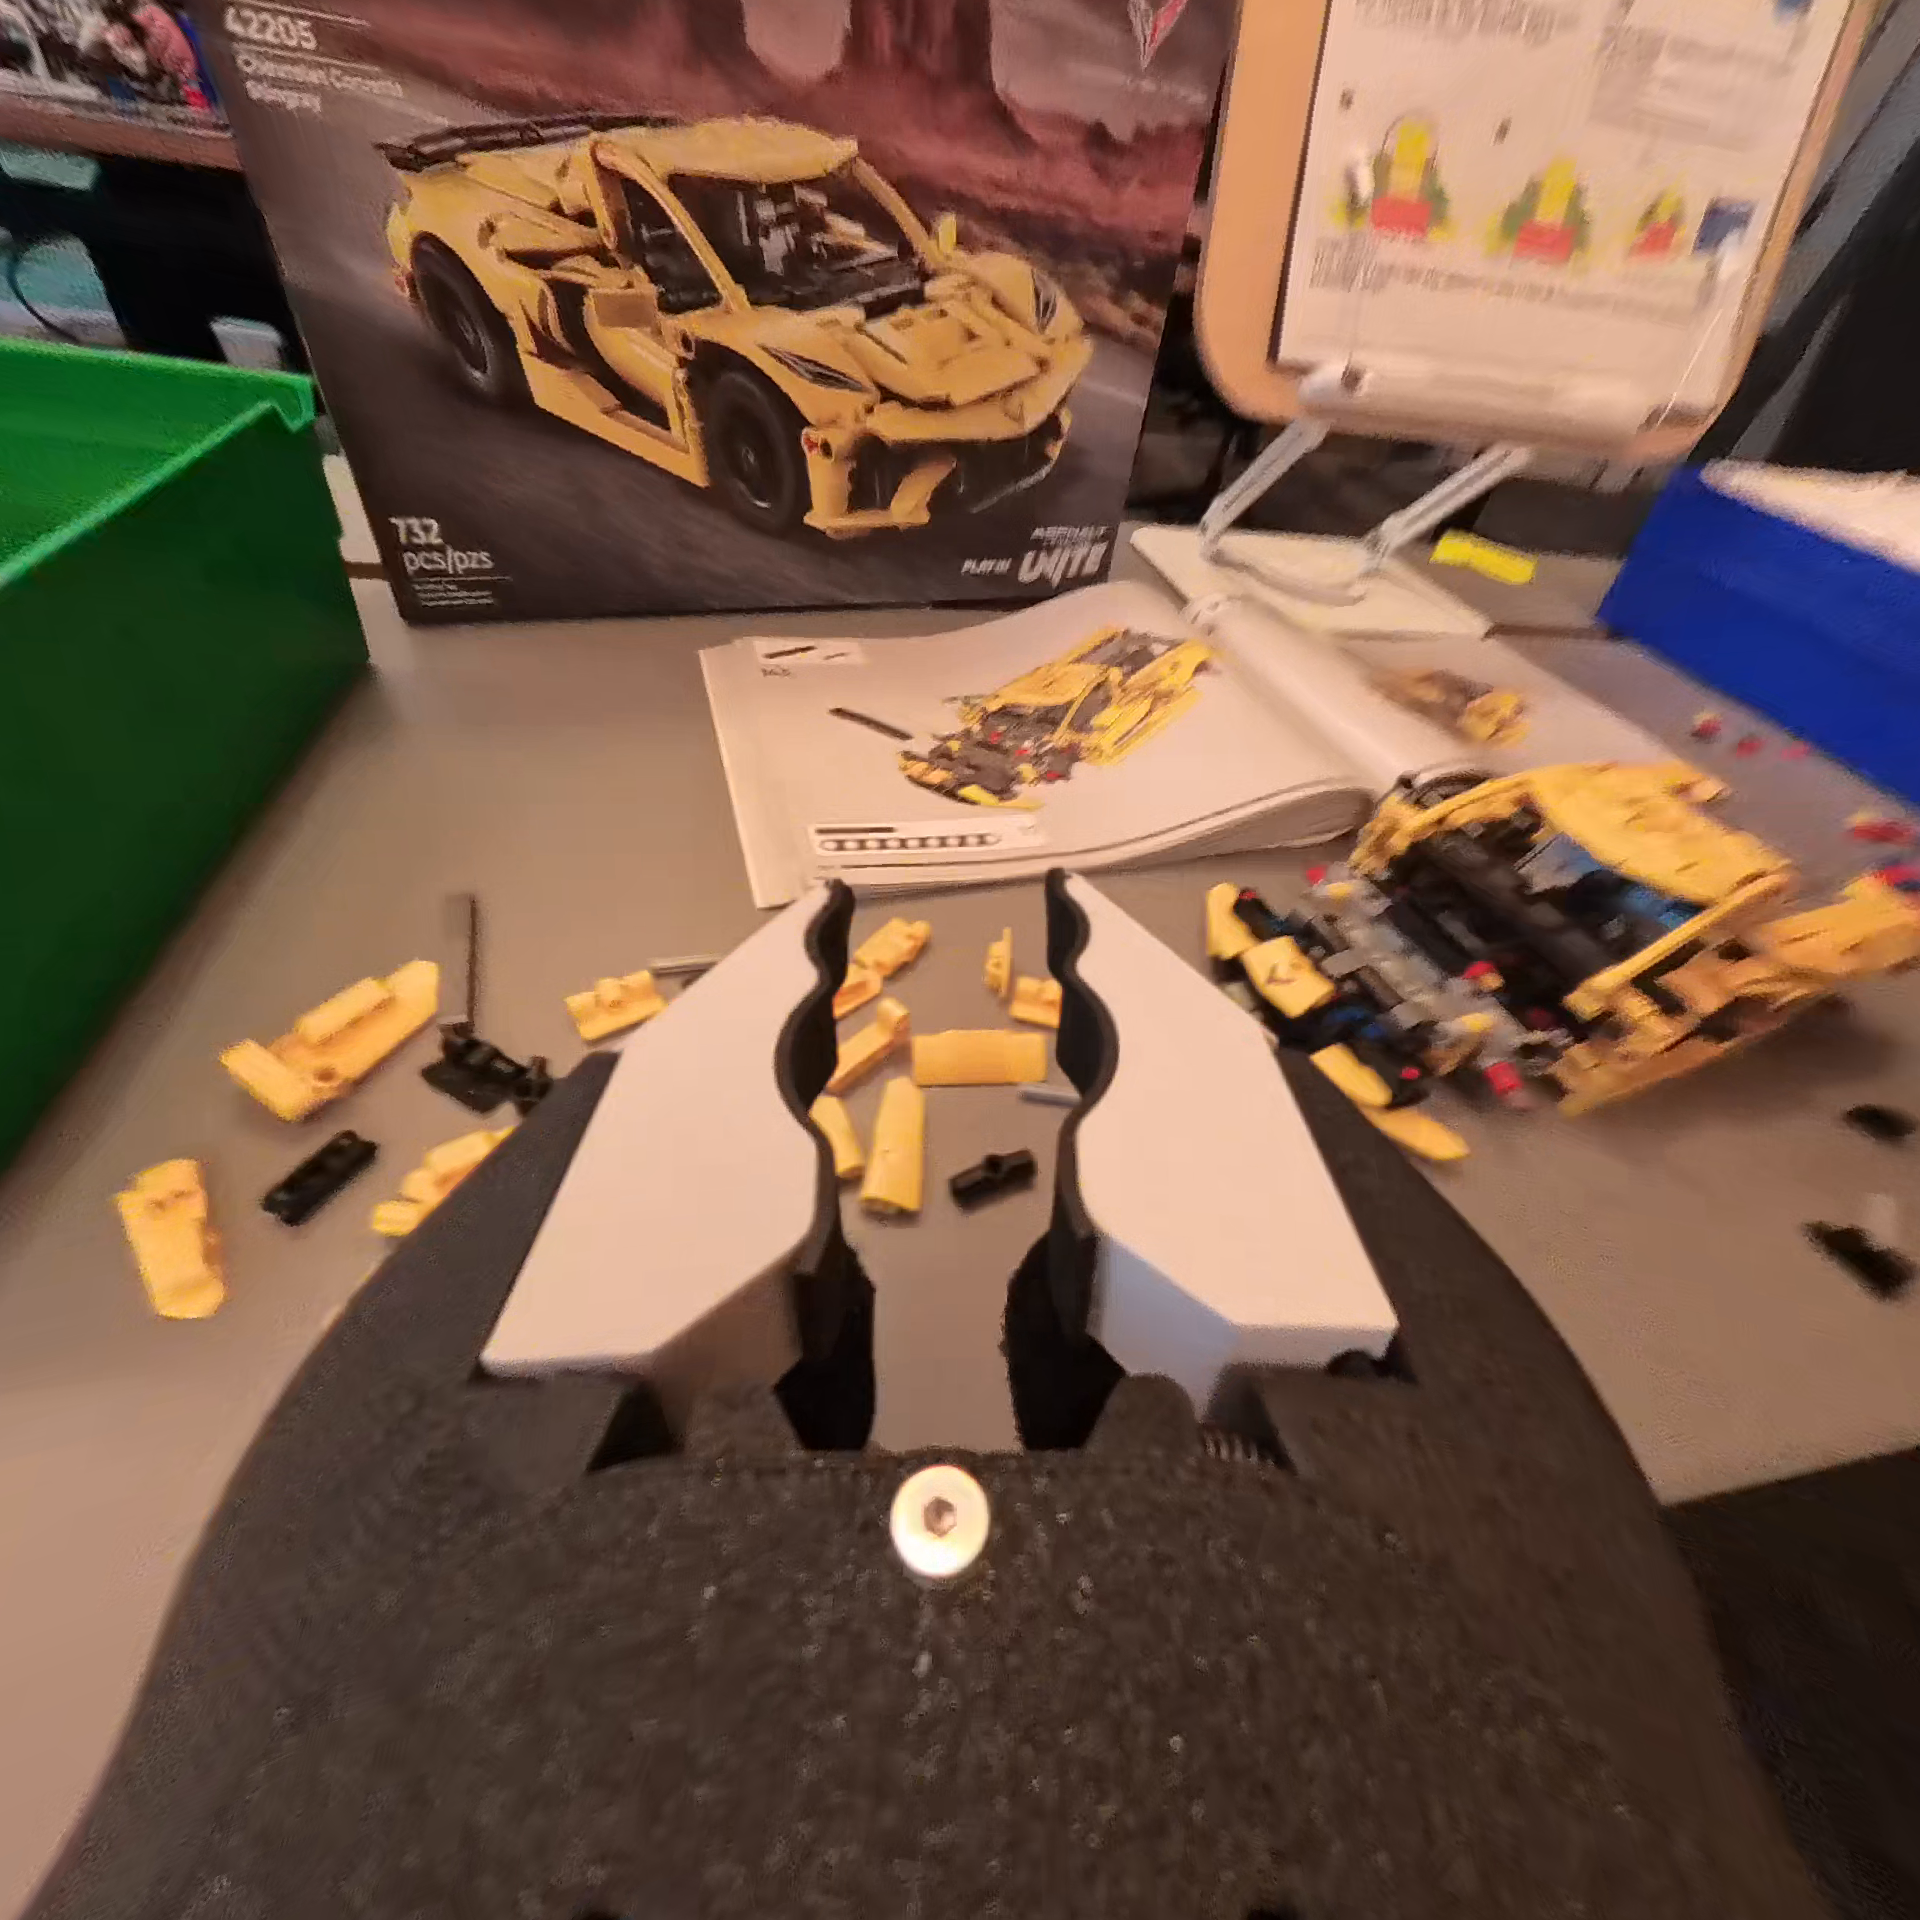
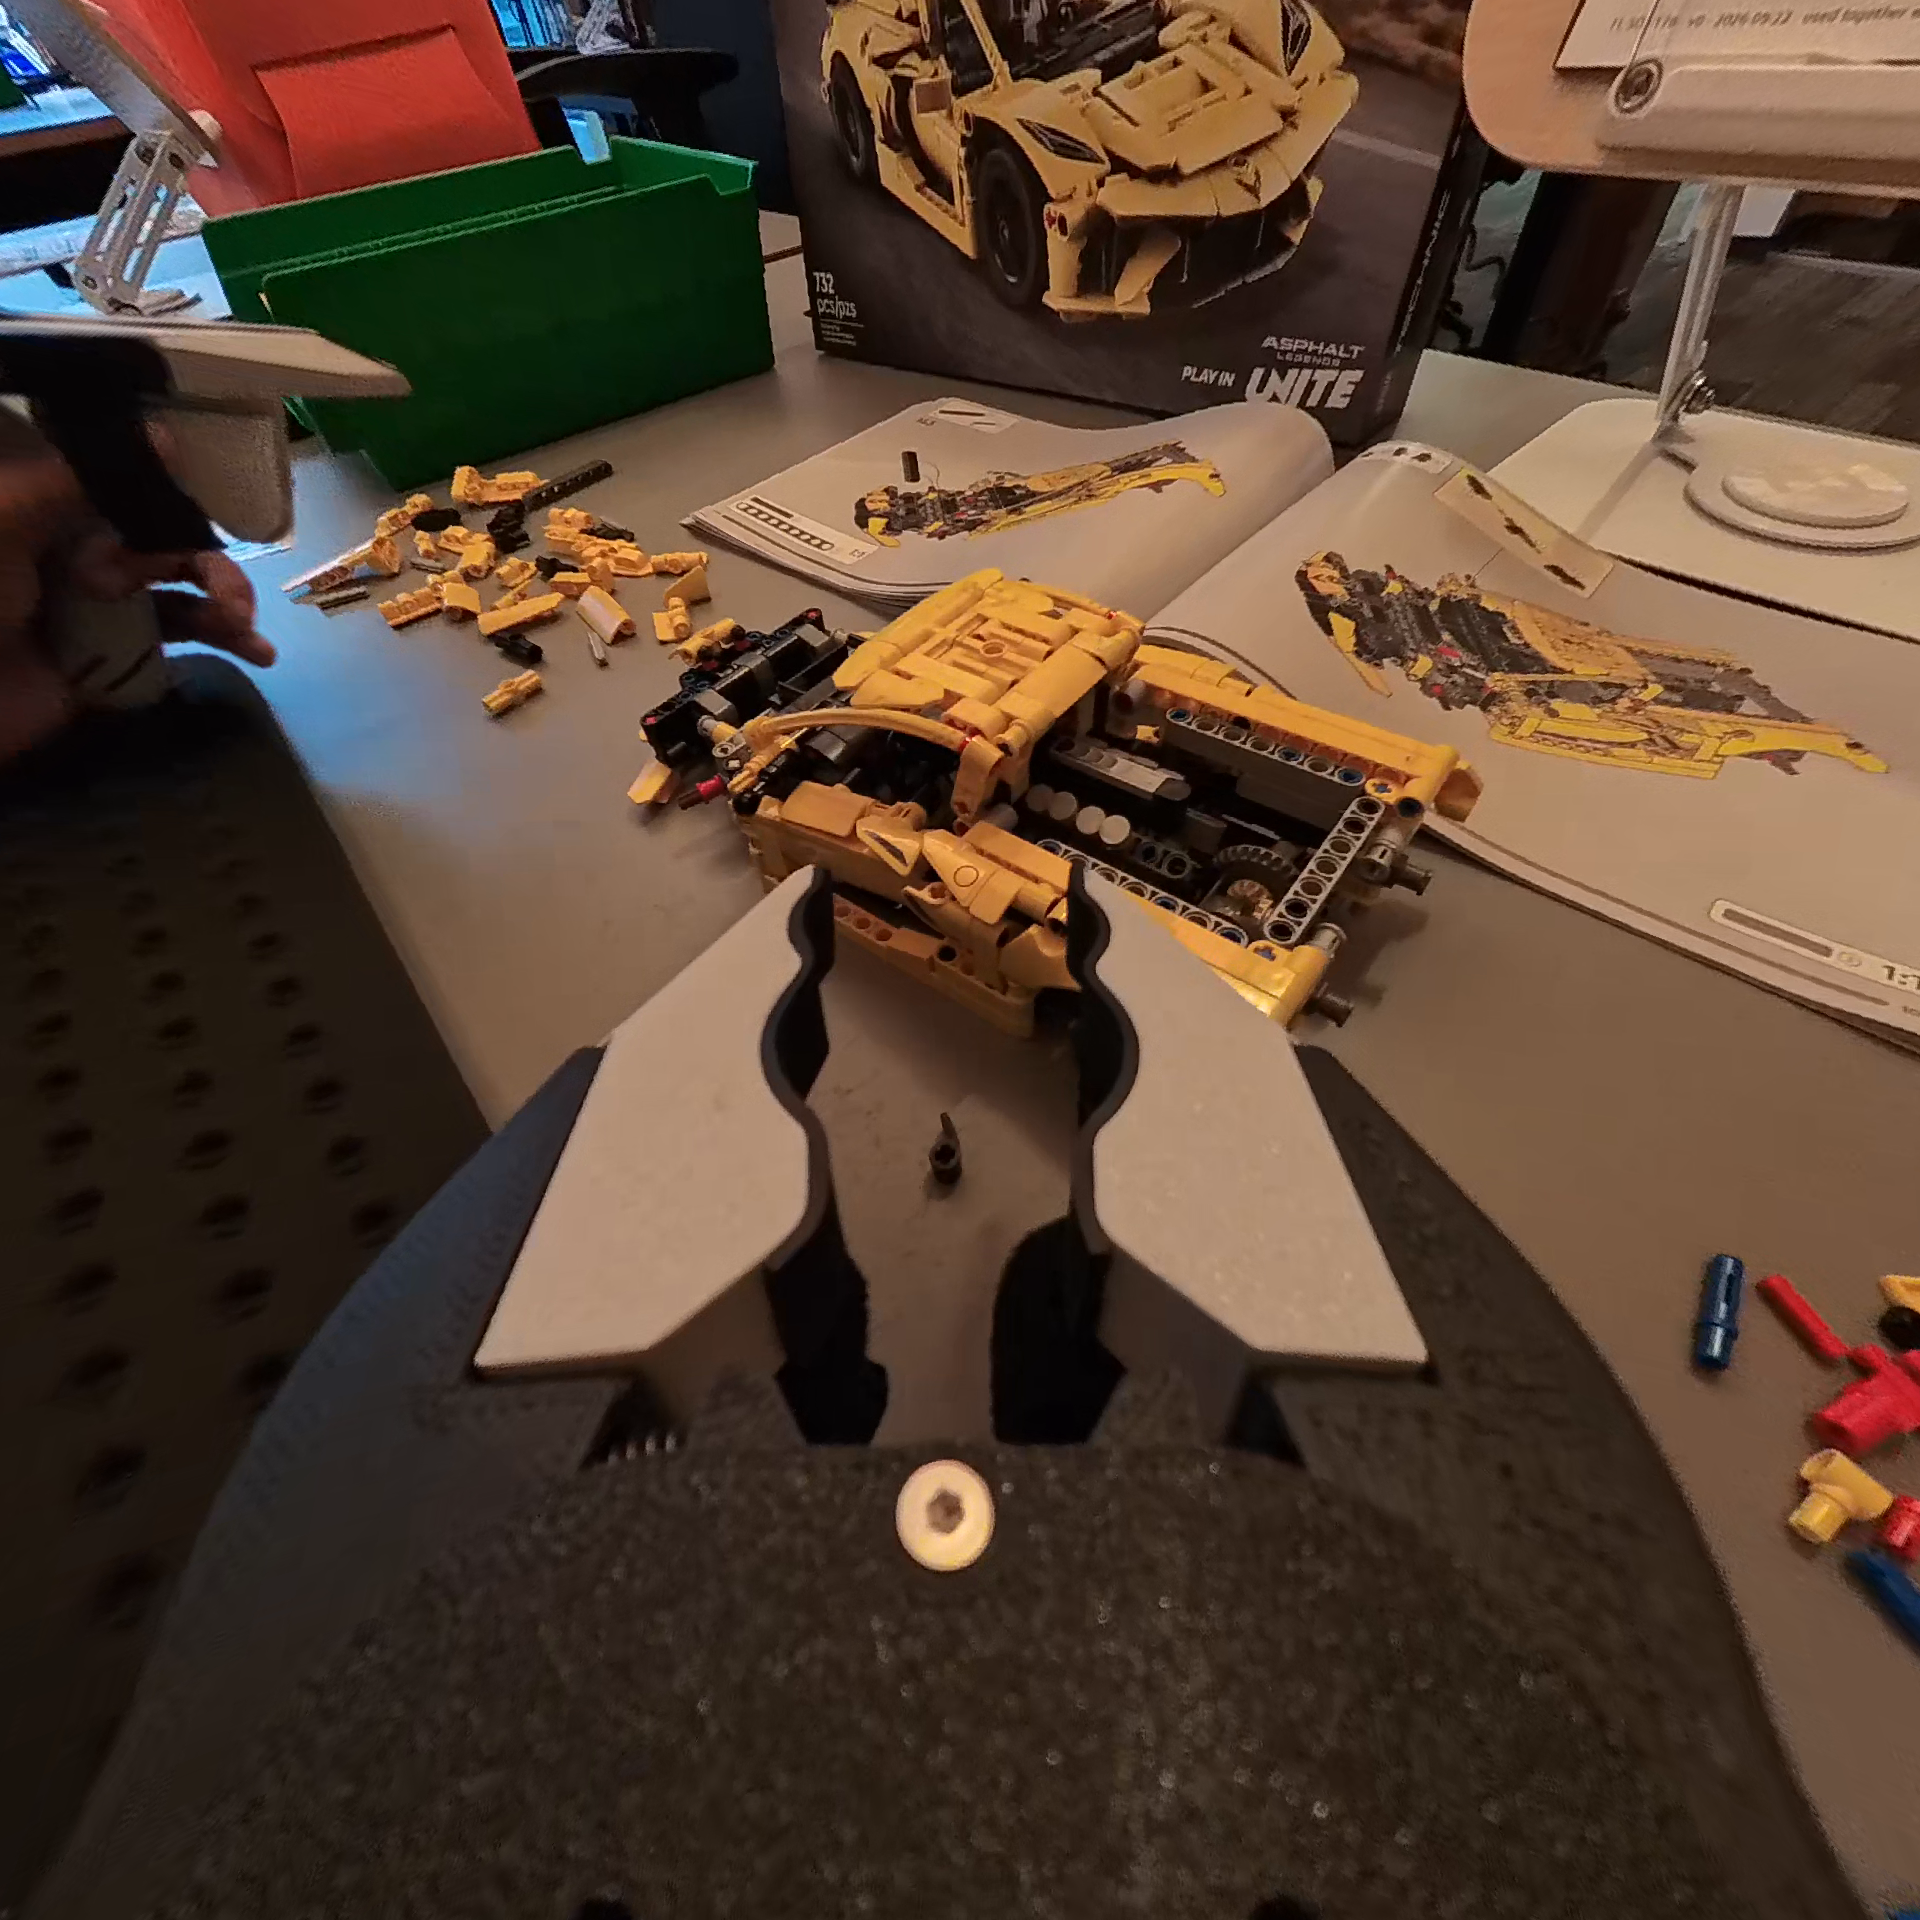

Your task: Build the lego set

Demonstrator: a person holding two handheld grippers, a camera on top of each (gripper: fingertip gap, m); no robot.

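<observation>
The right gripper gapes wide and empty, its tips just short of the half-built yellow car. The left gripper, also wide, hangs over loose yellow pieces.

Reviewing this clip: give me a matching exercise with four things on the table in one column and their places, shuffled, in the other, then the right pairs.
Things
1. green bin
2. half-built yellow car
3. small black pin
4. red and blue pieces

Places
A. on the table between the right gripper's open fingers
B. partly on the open instruction book
C. far right table edge in the right wrist view
D. left of the set's box

Pairs: 1-D, 2-B, 3-A, 4-C
</observation>
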